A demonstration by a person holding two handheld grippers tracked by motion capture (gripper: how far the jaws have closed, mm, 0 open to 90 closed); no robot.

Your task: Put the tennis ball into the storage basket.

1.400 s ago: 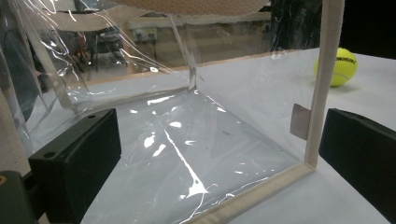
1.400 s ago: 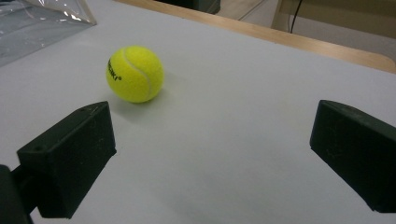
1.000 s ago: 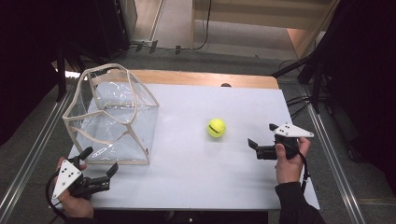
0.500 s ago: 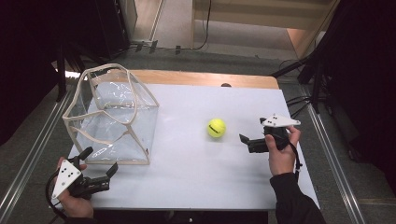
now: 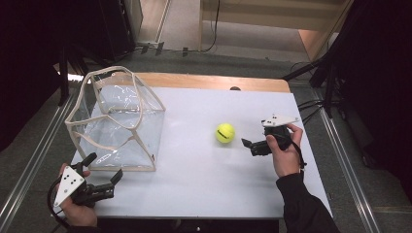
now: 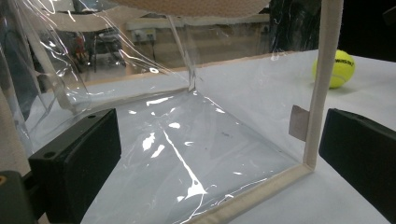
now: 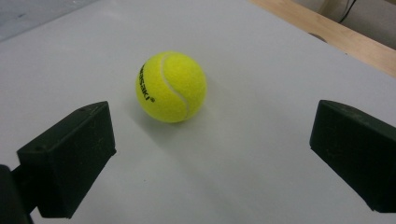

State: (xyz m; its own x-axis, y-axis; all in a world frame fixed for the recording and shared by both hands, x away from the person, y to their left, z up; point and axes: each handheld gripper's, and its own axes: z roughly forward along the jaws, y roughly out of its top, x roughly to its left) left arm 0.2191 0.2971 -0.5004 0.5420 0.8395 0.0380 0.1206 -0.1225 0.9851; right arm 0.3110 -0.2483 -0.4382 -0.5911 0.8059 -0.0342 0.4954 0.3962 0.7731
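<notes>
One yellow tennis ball (image 5: 225, 132) lies on the white counter (image 5: 204, 170), right of one clear plastic bag (image 5: 116, 124) with cloth edging. The right gripper (image 5: 248, 145) sits just beside the ball, jaws apart with nothing between them. The left gripper (image 5: 104, 175) rests by the bag's near corner, jaws apart and empty.

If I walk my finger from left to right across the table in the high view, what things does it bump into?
left gripper → clear bag → tennis ball → right gripper
</notes>
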